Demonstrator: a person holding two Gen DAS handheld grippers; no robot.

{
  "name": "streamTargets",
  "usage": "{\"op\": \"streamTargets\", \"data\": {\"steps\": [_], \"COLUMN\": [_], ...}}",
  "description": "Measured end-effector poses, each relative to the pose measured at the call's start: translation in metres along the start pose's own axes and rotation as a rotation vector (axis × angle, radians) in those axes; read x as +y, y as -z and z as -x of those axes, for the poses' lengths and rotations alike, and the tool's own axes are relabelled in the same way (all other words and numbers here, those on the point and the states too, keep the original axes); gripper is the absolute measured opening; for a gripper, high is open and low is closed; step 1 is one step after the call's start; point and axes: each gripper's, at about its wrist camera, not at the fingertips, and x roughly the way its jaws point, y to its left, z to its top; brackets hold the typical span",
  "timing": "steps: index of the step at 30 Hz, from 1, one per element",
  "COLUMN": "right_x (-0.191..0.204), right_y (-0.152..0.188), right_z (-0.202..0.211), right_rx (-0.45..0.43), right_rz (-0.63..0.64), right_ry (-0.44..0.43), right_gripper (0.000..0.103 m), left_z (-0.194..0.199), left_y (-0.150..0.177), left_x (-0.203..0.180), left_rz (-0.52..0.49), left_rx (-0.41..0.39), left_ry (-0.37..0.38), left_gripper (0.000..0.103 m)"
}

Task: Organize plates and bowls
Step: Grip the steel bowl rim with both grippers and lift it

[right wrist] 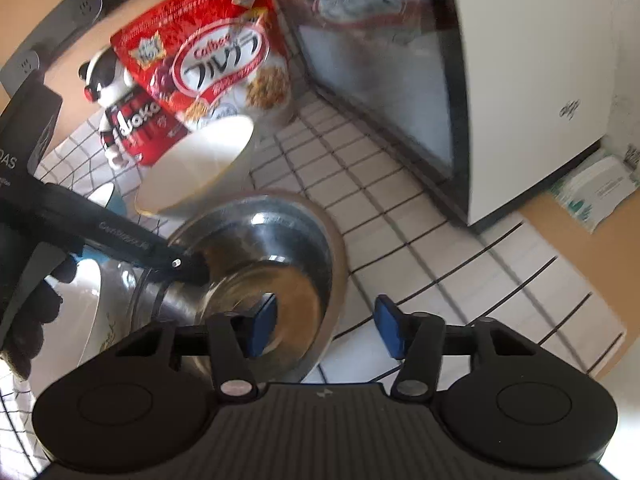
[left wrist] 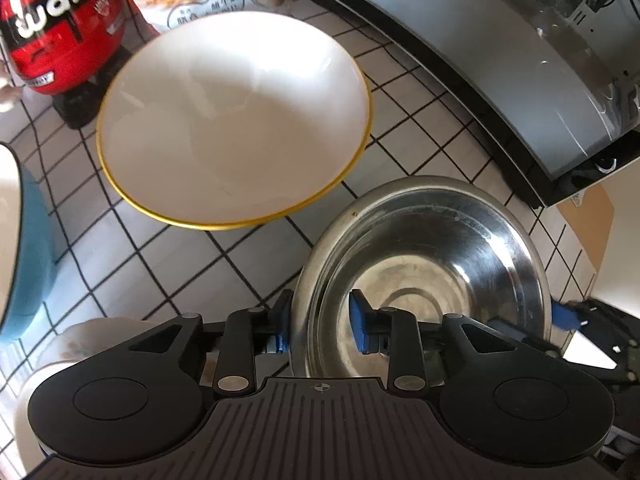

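A steel bowl [left wrist: 424, 272] stands on the white tiled counter [left wrist: 168, 264]. My left gripper [left wrist: 323, 326] is open and straddles the bowl's near-left rim, one blue pad outside and one inside. My right gripper [right wrist: 326, 328] is open astride the opposite rim of the steel bowl [right wrist: 280, 248], its left pad inside and its right pad over the tiles. Neither pad visibly presses on the rim. Behind the steel bowl sits a white bowl with a yellow rim [left wrist: 236, 120], which appears nested in a second one. The right gripper's blue pad [left wrist: 564, 316] shows at the steel bowl's far edge.
A blue bowl [left wrist: 28, 248] stands at the left and a white patterned bowl [left wrist: 80, 344] lies under my left gripper. A red figurine [left wrist: 60, 32] and a cereal bag [right wrist: 208, 60] stand at the back. A microwave oven [right wrist: 400, 80] borders the counter on the right.
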Motion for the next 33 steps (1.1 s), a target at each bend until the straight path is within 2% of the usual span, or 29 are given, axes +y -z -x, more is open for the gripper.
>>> {"op": "streamTargets", "data": {"steps": [5, 14, 20, 26, 33], "right_x": [0.000, -0.002, -0.009, -0.014, 0.018], "right_y": [0.002, 0.001, -0.002, -0.012, -0.047], "right_z": [-0.013, -0.011, -0.009, 0.003, 0.040], "right_rx": [0.087, 0.093, 0.087, 0.072, -0.029], "right_rz": [-0.018, 0.035, 0.062, 0.080, 0.214], "right_ry": [-0.014, 0.033, 0.069, 0.072, 0.019], "right_gripper": [0.026, 0.026, 0.026, 0.026, 0.026], "left_z": [-0.009, -0.011, -0.012, 0.012, 0.096], "left_y": [0.006, 0.016, 0.020, 0.023, 0.037], "left_x": [-0.006, -0.019, -0.024, -0.028, -0.012], "left_rz": [0.016, 0.051, 0.078, 0.119, 0.175], "left_rx": [0.061, 0.074, 0.061, -0.016, -0.204], "left_ry": [-0.005, -0.019, 0.034, 0.086, 0.112], "left_gripper": [0.026, 0.025, 0.023, 0.022, 0.022]}}
